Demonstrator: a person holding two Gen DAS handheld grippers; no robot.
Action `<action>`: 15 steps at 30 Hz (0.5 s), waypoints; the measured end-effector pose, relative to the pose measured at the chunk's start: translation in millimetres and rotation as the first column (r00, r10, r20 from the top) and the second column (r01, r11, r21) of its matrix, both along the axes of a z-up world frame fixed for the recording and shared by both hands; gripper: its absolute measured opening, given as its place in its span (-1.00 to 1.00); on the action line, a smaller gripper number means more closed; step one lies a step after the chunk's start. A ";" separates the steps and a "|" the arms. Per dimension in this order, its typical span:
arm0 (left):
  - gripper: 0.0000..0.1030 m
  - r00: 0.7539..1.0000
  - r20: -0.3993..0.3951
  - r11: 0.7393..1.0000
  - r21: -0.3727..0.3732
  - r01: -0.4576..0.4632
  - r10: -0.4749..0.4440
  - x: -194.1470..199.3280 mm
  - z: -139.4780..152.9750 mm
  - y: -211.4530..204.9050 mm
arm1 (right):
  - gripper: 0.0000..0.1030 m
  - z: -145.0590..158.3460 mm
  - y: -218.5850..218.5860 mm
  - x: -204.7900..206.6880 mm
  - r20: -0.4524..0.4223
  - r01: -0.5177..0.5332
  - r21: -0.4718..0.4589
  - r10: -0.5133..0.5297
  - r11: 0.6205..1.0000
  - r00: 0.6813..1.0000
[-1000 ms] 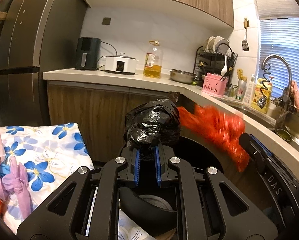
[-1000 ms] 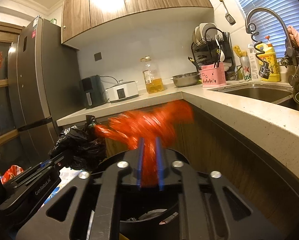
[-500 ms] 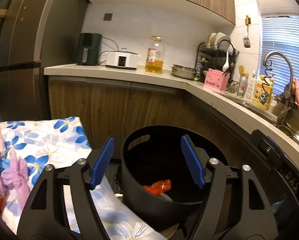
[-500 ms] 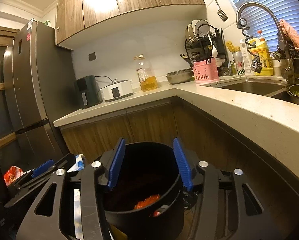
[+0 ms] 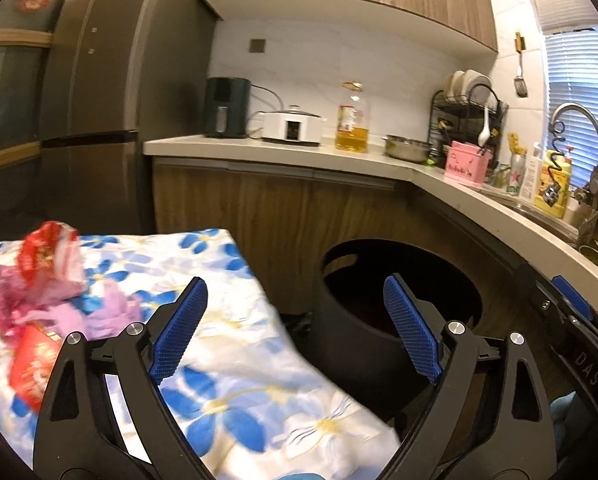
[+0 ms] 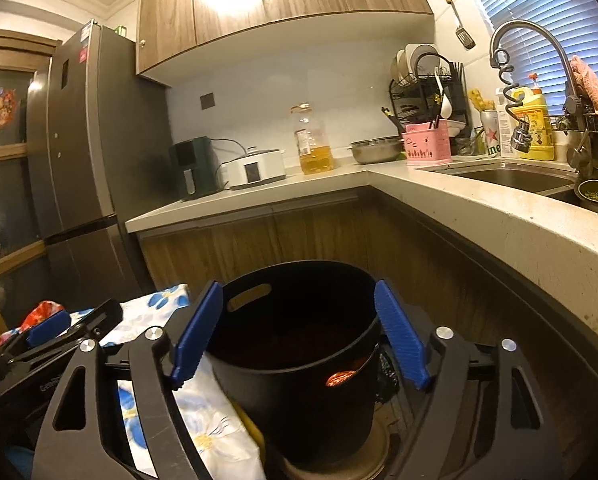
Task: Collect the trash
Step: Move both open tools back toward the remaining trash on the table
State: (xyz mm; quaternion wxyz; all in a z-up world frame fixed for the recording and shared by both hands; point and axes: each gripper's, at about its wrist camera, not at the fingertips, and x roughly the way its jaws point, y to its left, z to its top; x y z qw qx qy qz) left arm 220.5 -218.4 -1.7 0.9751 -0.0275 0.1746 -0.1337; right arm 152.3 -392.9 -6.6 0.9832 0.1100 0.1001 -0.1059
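A: Both jaws are opening wide, and nothing is between them. The left gripper (image 5: pixel 295 330) hangs between the flowered cloth (image 5: pixel 235 364) and the black bin (image 5: pixel 399 300); the right gripper (image 6: pixel 299 336) frames the bin.

B: And the trash?

A: Something orange-red (image 6: pixel 339 378) seems to show through the bin's side. More wrappers (image 5: pixel 39 280) lie left of the left jaws, I think still to collect. They are crumpled, with no clear long axis.

Both bags gone from the grippers

The left gripper (image 5: pixel 295 330) and right gripper (image 6: pixel 299 338) no longer pinch the black and red bags; their jaws are opening, empty, before the black bin (image 6: pixel 299 364).
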 end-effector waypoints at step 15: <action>0.71 0.979 0.003 0.979 -0.023 -0.203 0.203 -59.2 -3.8 93.7 | 0.51 3.7 61.3 -35.3 0.025 -0.076 -0.027 0.076 0.997 0.997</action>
